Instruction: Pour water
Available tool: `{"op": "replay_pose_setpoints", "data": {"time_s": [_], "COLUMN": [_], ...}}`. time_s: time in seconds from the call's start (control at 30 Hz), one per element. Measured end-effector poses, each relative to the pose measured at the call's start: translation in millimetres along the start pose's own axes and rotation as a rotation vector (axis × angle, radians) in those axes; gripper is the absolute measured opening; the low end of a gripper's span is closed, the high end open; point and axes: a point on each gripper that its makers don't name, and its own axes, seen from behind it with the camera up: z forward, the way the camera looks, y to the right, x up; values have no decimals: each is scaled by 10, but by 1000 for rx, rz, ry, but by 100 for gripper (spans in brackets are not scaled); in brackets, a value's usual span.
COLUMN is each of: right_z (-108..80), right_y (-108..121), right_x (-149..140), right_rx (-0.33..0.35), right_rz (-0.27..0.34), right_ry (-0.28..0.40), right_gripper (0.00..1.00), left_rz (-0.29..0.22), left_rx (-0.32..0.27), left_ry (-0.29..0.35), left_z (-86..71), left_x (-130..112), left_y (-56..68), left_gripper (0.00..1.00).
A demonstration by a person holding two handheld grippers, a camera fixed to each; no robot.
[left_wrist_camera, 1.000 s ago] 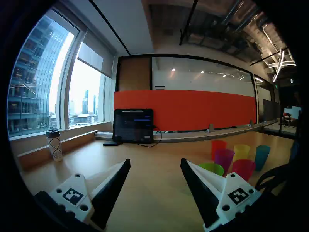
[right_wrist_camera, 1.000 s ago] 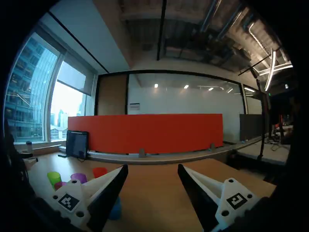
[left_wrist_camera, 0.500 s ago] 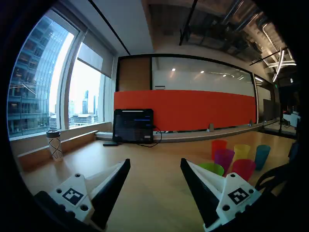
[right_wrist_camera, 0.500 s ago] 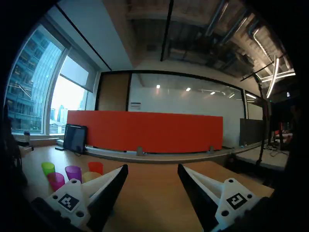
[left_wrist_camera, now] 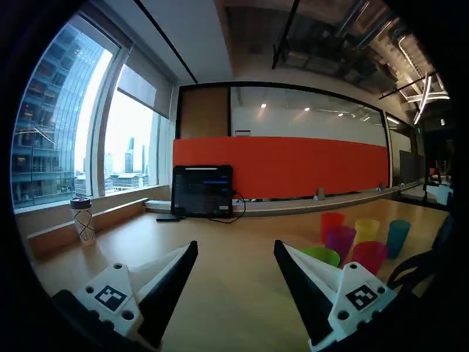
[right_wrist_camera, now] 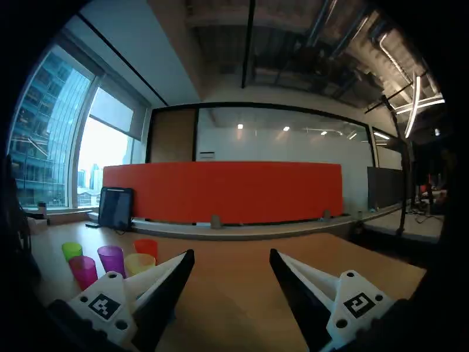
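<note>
While the left tongs (left_wrist_camera: 234, 243) hang just as they did a second ago, fingers wide apart and empty, the right tongs (right_wrist_camera: 231, 252), equally wide and empty, have shifted their aim. The cups ahead of them, then low and half hidden behind their left finger, now stand higher and clearer.

A tall glass window wall (left_wrist_camera: 64, 135) curves up to the left of the left tongs. Straight ahead of both tongs a long orange partition panel (left_wrist_camera: 281, 167) crosses the room below a glazed wall. The pale wooden counter (left_wrist_camera: 234, 299) spreads beneath both tongs towards that partition. A dark flat screen (left_wrist_camera: 202, 190) stands on it well ahead of the left tongs, slightly left.

Six tumblers cluster ahead and right of the left tongs, untouched. At the back are the red translucent plastic cup (left_wrist_camera: 331, 222), yellow plastic cup (left_wrist_camera: 367, 229) and teal plastic cup (left_wrist_camera: 398, 234). Nearer are the purple plastic cup (left_wrist_camera: 340, 239), pink plastic cup (left_wrist_camera: 369, 255) and green plastic cup (left_wrist_camera: 325, 256), the green just beyond the right finger. From the right tongs the group lies ahead and left.

A small patterned bottle with a dark lid (left_wrist_camera: 82, 222) stands far left on the wooden ledge (left_wrist_camera: 120, 212) under the window.
</note>
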Motion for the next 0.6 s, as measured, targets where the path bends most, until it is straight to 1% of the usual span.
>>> {"op": "replay_pose_setpoints", "data": {"time_s": [0.3,0.47,0.6], "right_z": [15,12,13], "right_y": [64,64,76], "right_x": [-116,-172,-203], "right_rx": [-12,-9,-13], "right_rz": [10,21,19], "right_ry": [-23,-32,-39], "right_gripper": [99,99,99], "left_rz": [0,0,0], "left_rx": [0,0,0], "left_ry": [0,0,0], "left_z": [1,1,1], "left_x": [-2,-3,-2], "left_y": [-1,0,-3], "left_gripper": [96,96,96]}}
